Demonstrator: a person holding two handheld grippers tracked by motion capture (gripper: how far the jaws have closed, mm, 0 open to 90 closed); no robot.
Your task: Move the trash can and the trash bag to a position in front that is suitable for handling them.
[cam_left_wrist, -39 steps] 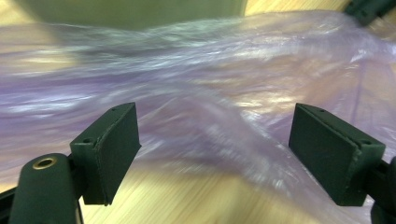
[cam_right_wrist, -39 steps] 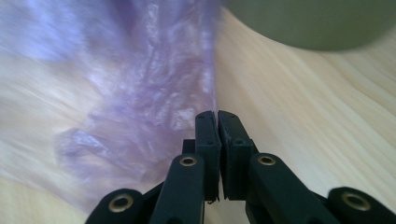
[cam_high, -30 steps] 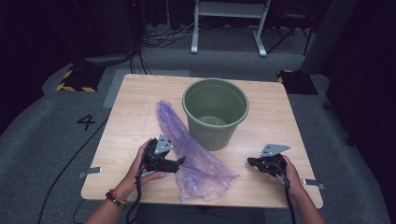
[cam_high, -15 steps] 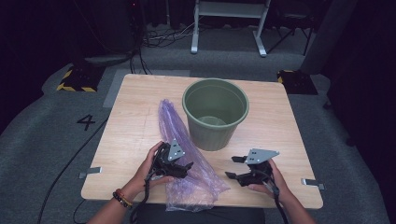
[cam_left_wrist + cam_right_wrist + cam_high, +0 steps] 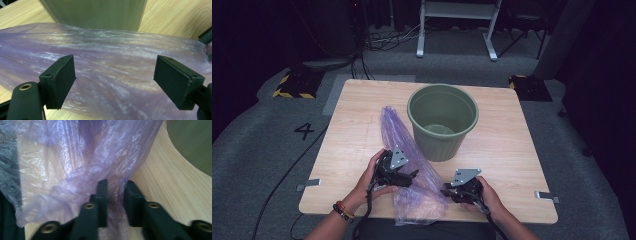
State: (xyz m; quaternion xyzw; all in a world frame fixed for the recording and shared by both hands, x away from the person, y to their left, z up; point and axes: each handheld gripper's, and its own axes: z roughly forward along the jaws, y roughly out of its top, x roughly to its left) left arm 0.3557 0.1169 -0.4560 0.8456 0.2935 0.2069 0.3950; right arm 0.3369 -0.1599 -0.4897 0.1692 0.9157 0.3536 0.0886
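High view: wooden table [image 5: 522,150], green bucket [image 5: 442,120] standing upright near the middle, purple plastic bag [image 5: 412,165] lying flat along the bucket's left side and trailing toward the near edge, its lower end slightly over the edge. My left hand [image 5: 372,175] is on the bag's left edge, my right hand [image 5: 484,195] at its lower right corner, wrists coming up from the near edge.

Left gripper view adds what the high view cannot: my left gripper [image 5: 113,80] has its jaws spread wide, nothing between them, hovering just over the bag's film [image 5: 110,60]. Bucket wall [image 5: 95,12] rises just beyond the bag. Image is blurred.

Right gripper view: my right gripper [image 5: 116,197] is nearly closed, jaws pinched on a gathered fold of the bag [image 5: 82,157]. The film bunches and twists where it enters the jaws. Bucket [image 5: 192,142] shows at the upper right, bare table [image 5: 170,185] between it and the bag.

Both grippers point inward, toward one another across the bag.
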